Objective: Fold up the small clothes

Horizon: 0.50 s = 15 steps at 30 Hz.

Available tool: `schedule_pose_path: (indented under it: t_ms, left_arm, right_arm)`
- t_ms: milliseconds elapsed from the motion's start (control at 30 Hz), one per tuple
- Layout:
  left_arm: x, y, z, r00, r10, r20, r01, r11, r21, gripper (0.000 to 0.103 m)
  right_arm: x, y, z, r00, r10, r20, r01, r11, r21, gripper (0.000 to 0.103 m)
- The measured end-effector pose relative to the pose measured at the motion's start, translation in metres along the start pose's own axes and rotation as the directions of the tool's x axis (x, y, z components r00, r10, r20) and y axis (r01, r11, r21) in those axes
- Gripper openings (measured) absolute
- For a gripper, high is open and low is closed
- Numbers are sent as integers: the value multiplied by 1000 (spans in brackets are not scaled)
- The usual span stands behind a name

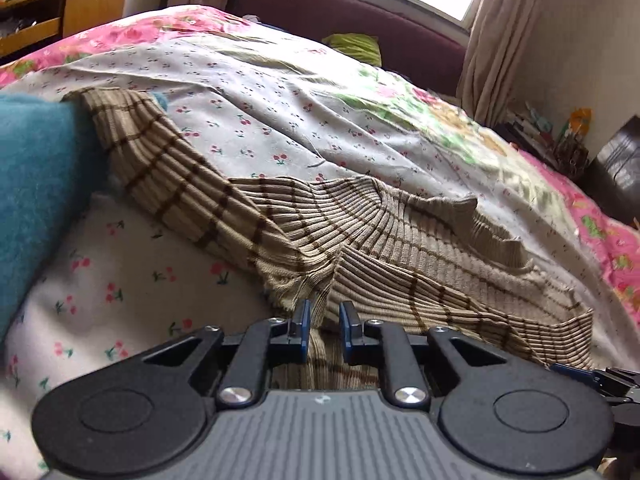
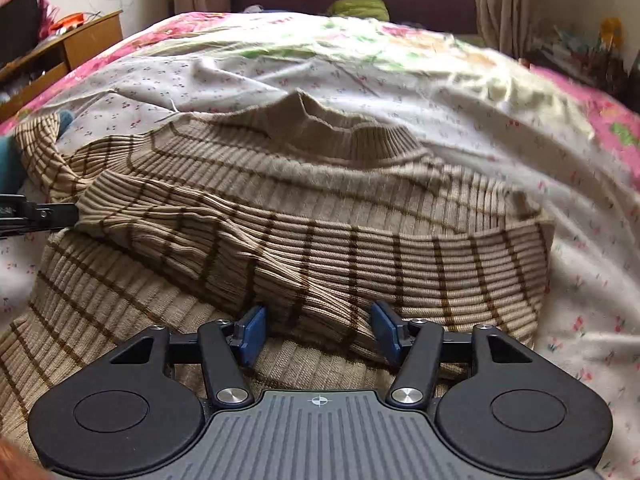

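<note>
Beige ribbed sweater with brown stripes (image 2: 320, 208) lies on bed (image 2: 580, 240), sleeves folded inward. Left claw (image 1: 324, 326) narrow, fabric between, grip uncertain; right claw (image 2: 320, 332) released over sleeve. Next: fold hem toward collar.

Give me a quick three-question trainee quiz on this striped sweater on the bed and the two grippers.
1. True or false: the beige ribbed knit sweater with brown stripes lies on the white cherry-print sheet.
2. Whose jaws stand wider apart? A: left gripper. B: right gripper.
3. In the left wrist view, what colour is the fuzzy fabric next to the sweater's outstretched sleeve?
Key: 1 true; 2 B; 3 teal blue.
</note>
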<state>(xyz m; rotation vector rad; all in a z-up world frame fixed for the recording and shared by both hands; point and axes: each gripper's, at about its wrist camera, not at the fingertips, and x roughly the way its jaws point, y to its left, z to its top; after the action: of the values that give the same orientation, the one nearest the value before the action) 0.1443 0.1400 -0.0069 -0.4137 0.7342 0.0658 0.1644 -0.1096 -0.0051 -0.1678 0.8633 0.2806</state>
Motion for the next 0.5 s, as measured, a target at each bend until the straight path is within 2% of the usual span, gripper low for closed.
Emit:
schedule_pose_path:
  t_ms: [133,267,400,500]
  left_arm:
    - [-11,1,-5,999,-1,51,1,1000,6,30]
    - [-20,16,3,994,-18,104,24,998,-51,30]
    - [-16,45,8,993,-17,117,35,988,-153,30]
    - [-7,63,9,992,-39,117,63,976,-209,30]
  right_arm:
    - [-21,10,27,998,56,43,-56,998,4,56]
    - [-30,46,64,993,91,75,-83,992,-98,56]
    - [-16,96,108,979,199,42,-190,968,-165,56]
    - [7,143,142,960,279,-15,-275,936,-218,57]
